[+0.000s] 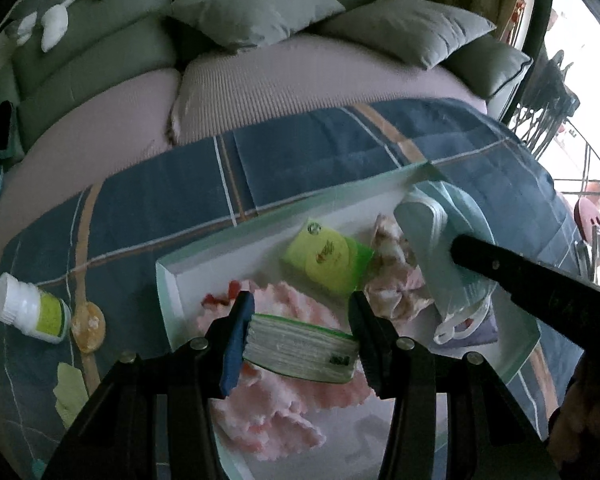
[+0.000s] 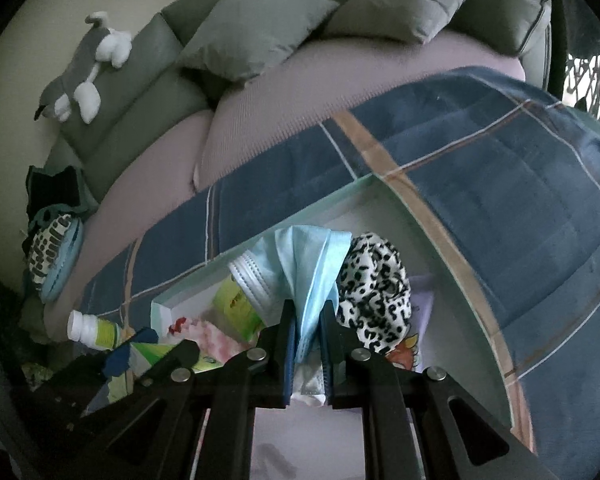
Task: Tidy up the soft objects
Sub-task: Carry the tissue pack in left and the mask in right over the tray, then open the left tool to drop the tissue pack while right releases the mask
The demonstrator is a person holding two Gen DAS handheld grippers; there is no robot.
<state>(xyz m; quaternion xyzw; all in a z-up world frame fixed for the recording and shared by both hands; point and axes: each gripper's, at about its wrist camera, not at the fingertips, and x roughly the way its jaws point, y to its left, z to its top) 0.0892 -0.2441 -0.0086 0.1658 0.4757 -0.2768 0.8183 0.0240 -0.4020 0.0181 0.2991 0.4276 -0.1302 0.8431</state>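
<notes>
Colours in the tray

The mask [image 2: 300, 268] is light blue, the cloth [image 2: 374, 280] is white with black spots, the towel [image 1: 288, 392] is pink, the pack [image 1: 326, 260] is green, and the blanket [image 1: 300, 152] is blue with stripes.

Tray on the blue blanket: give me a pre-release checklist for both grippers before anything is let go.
1. Left gripper grips the tissue pack squarely: ok.
2. Right gripper is shut on the blue face mask: ok.
3. Both loads are over the tray: ok.
4. Bare tray floor under the tissue pack: not ok, the pink cloth lies there.
5. Room under the mask: cannot tell, the leopard-print cloth is crowding it.
6. Grippers clear of each other: ok.
</notes>
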